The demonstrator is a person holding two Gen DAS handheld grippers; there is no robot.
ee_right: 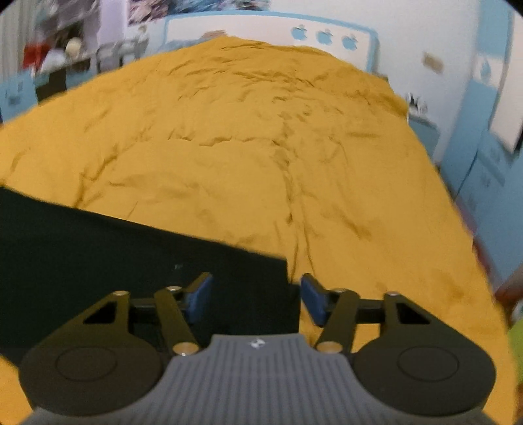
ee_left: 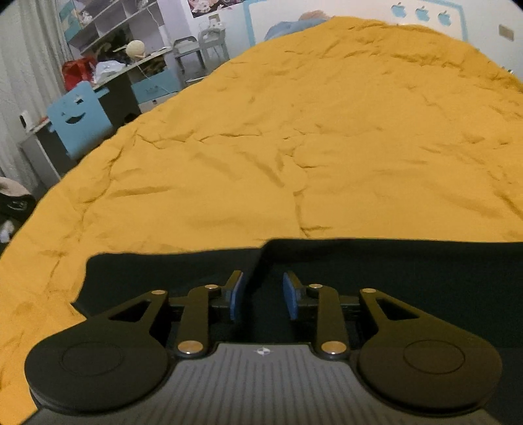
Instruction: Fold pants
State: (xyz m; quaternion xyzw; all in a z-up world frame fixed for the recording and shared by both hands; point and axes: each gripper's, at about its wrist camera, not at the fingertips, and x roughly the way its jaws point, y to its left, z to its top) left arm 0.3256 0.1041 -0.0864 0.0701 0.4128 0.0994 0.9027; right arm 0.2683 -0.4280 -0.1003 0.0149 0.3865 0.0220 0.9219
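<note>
A wrinkled mustard-yellow bedspread point(ee_left: 294, 147) covers the bed from the near edge to the far wall, where three blue apple stickers point(ee_left: 421, 13) sit on a white panel. At the far left stands a cluttered desk point(ee_left: 130, 70) with shelves point(ee_left: 108, 19) above it, a red bag point(ee_left: 76, 73) on top and a blue chair point(ee_left: 80, 119) with a smiling face cut-out just beside it. On the right, blue cabinets point(ee_right: 483, 170) line the wall, blurred.

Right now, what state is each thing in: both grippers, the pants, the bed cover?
left gripper: open, pads clear of the cloth, above the pants' stepped edge.
right gripper: open, nothing pinched, over the pants' corner.
pants: dark, lying flat on the bed, layered with straight edges.
bed cover: yellow, spread out, wrinkled.
</note>
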